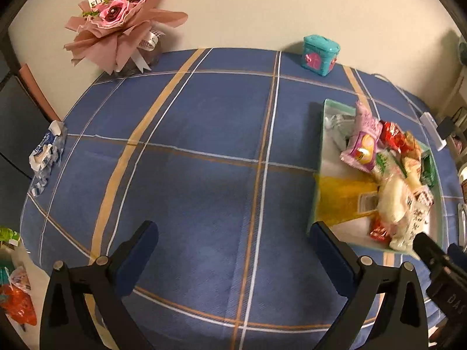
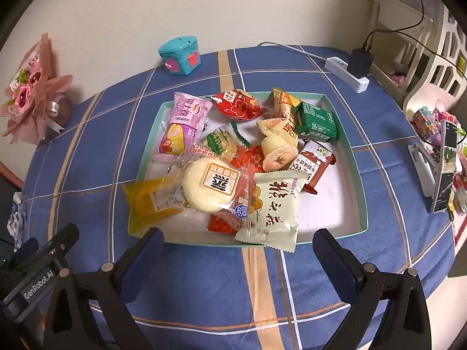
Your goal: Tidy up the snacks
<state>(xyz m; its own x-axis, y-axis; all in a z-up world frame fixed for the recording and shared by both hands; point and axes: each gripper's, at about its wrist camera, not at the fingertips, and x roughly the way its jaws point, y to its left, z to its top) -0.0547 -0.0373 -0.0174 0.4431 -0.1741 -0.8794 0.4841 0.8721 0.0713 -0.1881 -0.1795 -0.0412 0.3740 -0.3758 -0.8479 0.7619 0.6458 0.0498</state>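
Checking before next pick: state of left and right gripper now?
Left gripper: open wide, nothing between its fingers, over bare tablecloth.
Right gripper: open, holding nothing, at the near rim of the snack box.

Both grippers were matte black. The left gripper (image 1: 233,245) had two angular fingers with dark blue pads (image 1: 137,258) on their inner faces and round silver screws (image 1: 102,260) at the pivots. The right gripper (image 2: 238,250) matched it, with blue pads (image 2: 335,265) and silver screws (image 2: 368,267). White "GenRobot.AI" lettering (image 2: 38,284) marked a black body.
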